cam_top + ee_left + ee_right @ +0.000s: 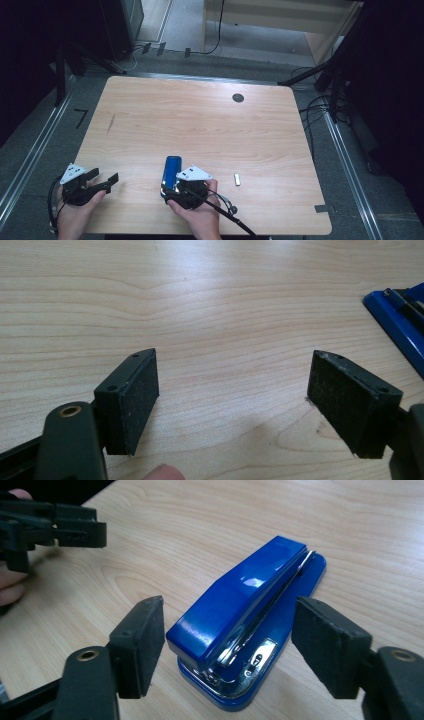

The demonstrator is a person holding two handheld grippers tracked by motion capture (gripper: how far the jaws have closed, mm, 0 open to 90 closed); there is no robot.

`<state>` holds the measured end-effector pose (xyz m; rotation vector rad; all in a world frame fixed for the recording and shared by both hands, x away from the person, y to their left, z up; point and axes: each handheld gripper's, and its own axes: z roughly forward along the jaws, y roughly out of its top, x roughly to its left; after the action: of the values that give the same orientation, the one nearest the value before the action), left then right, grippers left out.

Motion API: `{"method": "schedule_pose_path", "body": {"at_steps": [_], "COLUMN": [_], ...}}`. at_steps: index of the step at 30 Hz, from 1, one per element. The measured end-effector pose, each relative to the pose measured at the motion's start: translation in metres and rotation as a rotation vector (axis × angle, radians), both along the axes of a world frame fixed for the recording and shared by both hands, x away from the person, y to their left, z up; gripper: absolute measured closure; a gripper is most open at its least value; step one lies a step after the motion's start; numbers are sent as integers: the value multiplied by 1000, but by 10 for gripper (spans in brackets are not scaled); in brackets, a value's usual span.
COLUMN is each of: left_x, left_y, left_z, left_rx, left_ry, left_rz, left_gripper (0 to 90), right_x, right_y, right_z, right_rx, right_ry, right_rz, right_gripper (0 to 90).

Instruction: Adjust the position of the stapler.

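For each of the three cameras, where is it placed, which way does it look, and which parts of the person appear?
High view: above the person's side, looking forward and down on the table; both hands, left gripper and right gripper show.
Left gripper view: rides on the left gripper, looking along open jaws at bare wood; a fingertip shows below.
Right gripper view: rides on the right gripper, jaws open around the blue stapler; the left gripper is at upper left.
Shared: all three show the stapler.
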<state>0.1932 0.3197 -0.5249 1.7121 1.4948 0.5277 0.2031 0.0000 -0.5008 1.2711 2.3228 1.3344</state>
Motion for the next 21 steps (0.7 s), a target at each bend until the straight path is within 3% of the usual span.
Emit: {"method": "schedule_pose_path", "body": {"at_steps": [4,11,21], "left_x": [0,1,0], "left_y": [-1,-2,-1], "left_z": [0,-1,-1], "left_rx": [4,11,5], "left_ry": [1,3,4], "left_rz": [1,1,-5], "left_gripper": [217,220,219], "right_x": [0,3,0], "right_y": [9,14,15], "right_z": [-4,-11,-12], "right_rx": [-20,-59,-96], "right_ry": [6,7,-25], "right_rz": [9,-24,-23], "right_gripper": [297,352,442]}}
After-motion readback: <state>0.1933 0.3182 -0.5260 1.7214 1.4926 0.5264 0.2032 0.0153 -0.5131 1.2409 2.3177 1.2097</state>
